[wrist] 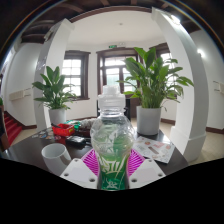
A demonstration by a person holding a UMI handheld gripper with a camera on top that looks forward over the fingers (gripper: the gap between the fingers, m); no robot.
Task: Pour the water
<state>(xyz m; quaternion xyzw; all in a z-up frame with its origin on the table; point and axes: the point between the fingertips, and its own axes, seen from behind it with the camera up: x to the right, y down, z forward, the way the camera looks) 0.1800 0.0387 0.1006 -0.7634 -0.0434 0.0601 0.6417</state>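
While the gripper [112, 166] clenches an upright water bottle [112, 140], its green label stays unreadable; a white cup [54, 153] sits nearby.

Daylight pours in through the windows [112, 72] at the back of the room, which are blown out to near white, and everything in front of them — the two potted plants [152, 78] either side — reads partly in silhouette, their leaves dark against the glare. The clear water bottle [112, 140], below the windows and closest to the lens, catches that backlight with bright highlights on its shoulder and cap, while the dark table [30, 152] beneath it stays dim. Strong fisheye distortion bows the white pillars [172, 70] beside the windows inward — the walls curve more the farther they lie from them.
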